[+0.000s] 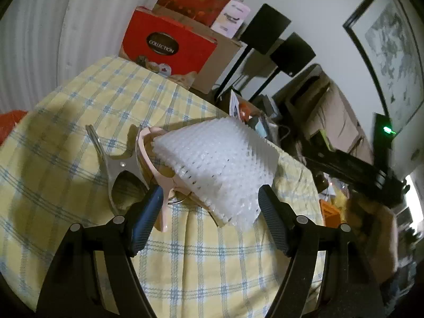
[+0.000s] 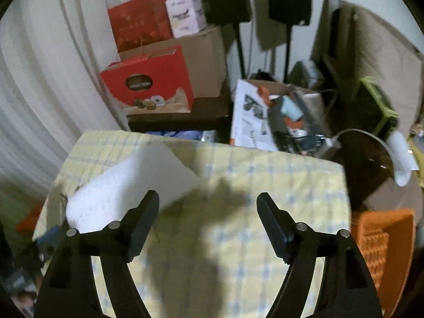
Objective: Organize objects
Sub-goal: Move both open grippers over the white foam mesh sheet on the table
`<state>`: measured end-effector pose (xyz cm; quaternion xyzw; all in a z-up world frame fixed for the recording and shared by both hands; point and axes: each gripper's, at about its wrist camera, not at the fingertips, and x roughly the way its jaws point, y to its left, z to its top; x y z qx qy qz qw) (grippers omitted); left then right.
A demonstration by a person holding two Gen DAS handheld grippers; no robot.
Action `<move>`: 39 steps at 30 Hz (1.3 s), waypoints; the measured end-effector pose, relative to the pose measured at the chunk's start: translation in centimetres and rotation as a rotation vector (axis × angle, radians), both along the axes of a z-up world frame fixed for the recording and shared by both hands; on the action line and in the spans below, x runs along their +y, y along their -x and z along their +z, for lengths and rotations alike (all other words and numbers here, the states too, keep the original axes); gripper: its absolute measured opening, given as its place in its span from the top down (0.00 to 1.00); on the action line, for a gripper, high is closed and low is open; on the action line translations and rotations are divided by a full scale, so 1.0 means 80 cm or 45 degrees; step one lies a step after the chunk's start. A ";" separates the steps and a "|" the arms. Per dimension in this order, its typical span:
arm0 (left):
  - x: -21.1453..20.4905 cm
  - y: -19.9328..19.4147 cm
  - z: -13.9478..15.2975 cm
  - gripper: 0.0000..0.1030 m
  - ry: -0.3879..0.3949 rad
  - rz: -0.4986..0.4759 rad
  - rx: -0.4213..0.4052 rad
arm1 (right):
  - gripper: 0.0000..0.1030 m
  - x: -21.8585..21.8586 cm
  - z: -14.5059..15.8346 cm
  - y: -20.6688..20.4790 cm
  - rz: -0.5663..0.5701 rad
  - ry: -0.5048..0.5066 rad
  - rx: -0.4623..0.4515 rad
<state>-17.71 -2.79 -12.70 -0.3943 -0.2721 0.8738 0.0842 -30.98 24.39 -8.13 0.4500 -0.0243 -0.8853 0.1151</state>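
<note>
Looks like mid-sort, between grabs. Left gripper (image 1: 209,206) hovering low over the small pile on the desk (image 1: 79,100), fingers spread wide, nothing pinched. White nubby mat (image 1: 220,159) lying tilted on top of the pile, its near corner sitting between the open fingers but not squeezed. Under the mat's left edge: a pink handled thing (image 1: 148,159), hard to say what exactly. Just left of the mat, a metal clip (image 1: 119,167) flat on the checked cloth, and something blue right beside the left finger, too hidden to name.

Right gripper (image 2: 208,212) also wide open and empty, over bare cloth to the right of the mat (image 2: 127,185); that view badly blurred.

Next move, probably: close on the mat's corner and lift it clear, or go for the stuff underneath. Needs care, since the mat rests on the pink thing and could drag it along.

Behind the mat: red box (image 1: 169,45), cardboard boxes, two black speakers on stands. Orange crate (image 2: 384,243) off the desk edge, right of the mat.
</note>
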 end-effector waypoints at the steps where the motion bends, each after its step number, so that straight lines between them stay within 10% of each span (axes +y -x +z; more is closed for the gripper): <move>1: 0.000 0.001 -0.004 0.31 -0.008 0.004 0.003 | 0.25 -0.005 -0.006 0.013 0.015 0.012 -0.022; 9: 0.012 0.008 -0.020 0.31 -0.042 -0.026 0.004 | 0.25 -0.042 -0.057 0.060 0.109 0.071 -0.124; 13: 0.014 0.006 -0.016 0.31 -0.035 -0.025 0.026 | 0.71 -0.039 -0.071 0.060 0.135 0.237 -0.194; 16: 0.013 0.007 -0.014 0.31 -0.013 -0.019 0.029 | 0.87 -0.035 -0.069 0.046 0.147 0.269 -0.207; 30: -0.032 -0.033 0.048 0.30 0.017 0.067 0.130 | 0.95 0.010 -0.018 -0.114 0.066 0.358 -0.054; 39: 0.015 -0.043 0.040 0.29 0.146 -0.080 0.021 | 0.95 0.077 -0.060 -0.227 -0.073 0.403 -0.135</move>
